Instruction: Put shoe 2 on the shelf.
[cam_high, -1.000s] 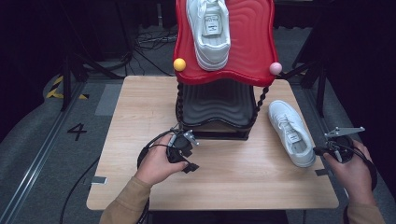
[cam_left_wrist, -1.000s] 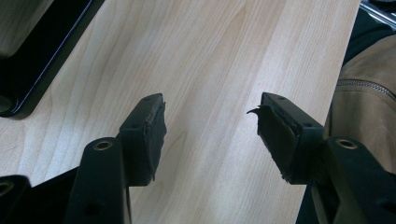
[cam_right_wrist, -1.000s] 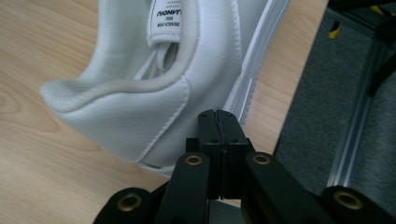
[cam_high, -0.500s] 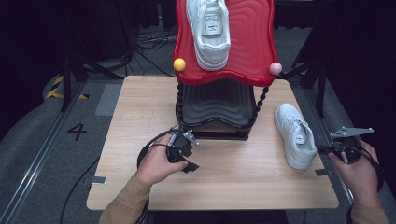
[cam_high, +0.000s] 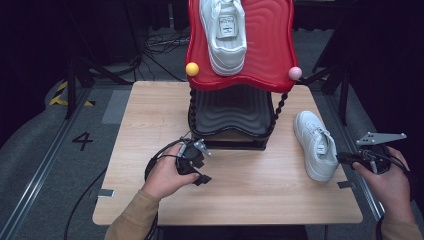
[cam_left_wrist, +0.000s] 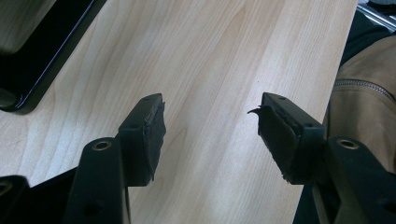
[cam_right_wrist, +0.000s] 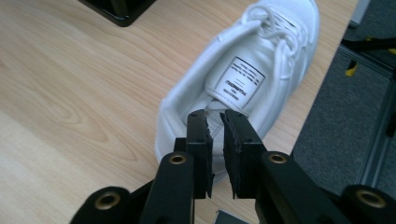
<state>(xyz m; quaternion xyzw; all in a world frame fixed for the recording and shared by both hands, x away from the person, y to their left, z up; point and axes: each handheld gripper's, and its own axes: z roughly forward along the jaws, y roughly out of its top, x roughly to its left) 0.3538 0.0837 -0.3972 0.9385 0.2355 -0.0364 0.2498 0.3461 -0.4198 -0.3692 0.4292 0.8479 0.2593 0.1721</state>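
Note:
A white sneaker (cam_high: 315, 142) lies on the wooden table (cam_high: 150, 115) at the right, heel toward the person. My right gripper (cam_high: 346, 159) hovers just behind that heel. In the right gripper view the sneaker (cam_right_wrist: 252, 79) lies beyond my right gripper (cam_right_wrist: 215, 119). Its jaws have just been opening to a narrow gap, and nothing is pinched between them. A second white sneaker (cam_high: 225, 32) rests on the red upper shelf (cam_high: 270, 45). My left gripper (cam_high: 200, 172) rests low over the table in front of the rack. The left gripper (cam_left_wrist: 210, 126) stands open with bare wood between its jaws.
The rack has a black lower shelf (cam_high: 232, 107) under the red one, with twisted black posts. A yellow ball (cam_high: 192, 69) and a pink ball (cam_high: 295, 73) sit on its front corners. Cables loop beside the left hand. The table's right edge runs close to the sneaker.
The right hand has drawn slightly back to the right and up from the sneaker's heel. The sneaker has turned a little and now lies still. The left hand has not moved.

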